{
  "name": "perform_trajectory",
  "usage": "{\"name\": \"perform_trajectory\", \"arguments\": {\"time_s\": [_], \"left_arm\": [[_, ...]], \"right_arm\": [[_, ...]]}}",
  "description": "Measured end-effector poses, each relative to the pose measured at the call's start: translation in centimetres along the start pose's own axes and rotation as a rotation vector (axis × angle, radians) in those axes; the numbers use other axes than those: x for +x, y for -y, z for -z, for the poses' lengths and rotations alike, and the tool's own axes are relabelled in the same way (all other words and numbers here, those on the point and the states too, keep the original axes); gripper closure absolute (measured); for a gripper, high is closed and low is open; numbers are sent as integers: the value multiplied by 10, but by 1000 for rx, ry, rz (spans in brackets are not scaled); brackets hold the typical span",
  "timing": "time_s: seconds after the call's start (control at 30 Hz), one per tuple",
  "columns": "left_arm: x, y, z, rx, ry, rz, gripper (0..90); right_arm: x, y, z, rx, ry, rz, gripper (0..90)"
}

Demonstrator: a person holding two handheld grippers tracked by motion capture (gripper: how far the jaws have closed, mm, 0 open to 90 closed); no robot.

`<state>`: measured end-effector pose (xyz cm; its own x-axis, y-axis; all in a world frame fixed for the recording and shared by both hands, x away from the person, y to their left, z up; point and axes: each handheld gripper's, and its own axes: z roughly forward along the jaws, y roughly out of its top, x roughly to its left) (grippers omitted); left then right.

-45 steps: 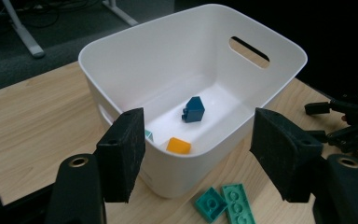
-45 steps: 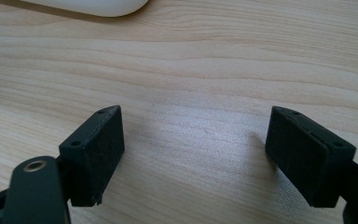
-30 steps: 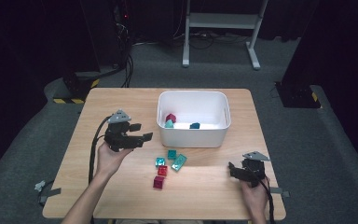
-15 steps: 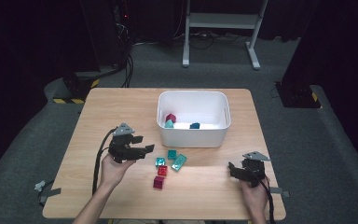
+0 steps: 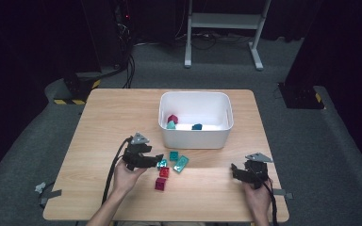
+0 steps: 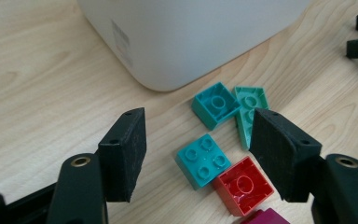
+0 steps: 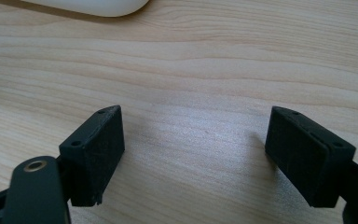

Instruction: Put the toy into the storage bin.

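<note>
My left gripper (image 5: 156, 160) hangs low over a cluster of loose bricks in front of the white bin (image 5: 195, 137). In the left gripper view its jaws (image 6: 196, 144) stand open, one on each side of a teal four-stud brick (image 6: 202, 161). The pads do not touch it. A red brick (image 6: 242, 184) lies against it, with a small teal brick (image 6: 214, 105) and a green plate (image 6: 249, 112) beyond. My right gripper (image 5: 236, 171) rests open near the table's front right, with bare wood between its jaws (image 7: 193, 140).
Inside the bin lie a dark red brick (image 5: 172, 118), a teal one (image 5: 170, 125) and a dark blue one (image 5: 197, 126). A magenta brick (image 5: 160, 183) sits nearest the front edge. The bin wall (image 6: 182, 42) stands just behind the cluster.
My left gripper has come down and moved right toward the loose bricks, and now sits over the teal brick. The right gripper has stayed put.
</note>
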<state>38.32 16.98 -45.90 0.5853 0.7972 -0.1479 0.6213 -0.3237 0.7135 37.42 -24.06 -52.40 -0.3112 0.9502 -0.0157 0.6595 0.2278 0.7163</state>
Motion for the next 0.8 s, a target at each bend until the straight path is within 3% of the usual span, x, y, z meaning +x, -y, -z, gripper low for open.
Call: {"name": "perform_trajectory", "arguments": {"time_s": [0.33,0.8], "left_arm": [[0,11,-27,58,-19,36,365],[-1,14,-44,89,-32,44,368]], "right_arm": [[0,0,0,0,0,0,195],[0,0,0,0,0,0,195]]}}
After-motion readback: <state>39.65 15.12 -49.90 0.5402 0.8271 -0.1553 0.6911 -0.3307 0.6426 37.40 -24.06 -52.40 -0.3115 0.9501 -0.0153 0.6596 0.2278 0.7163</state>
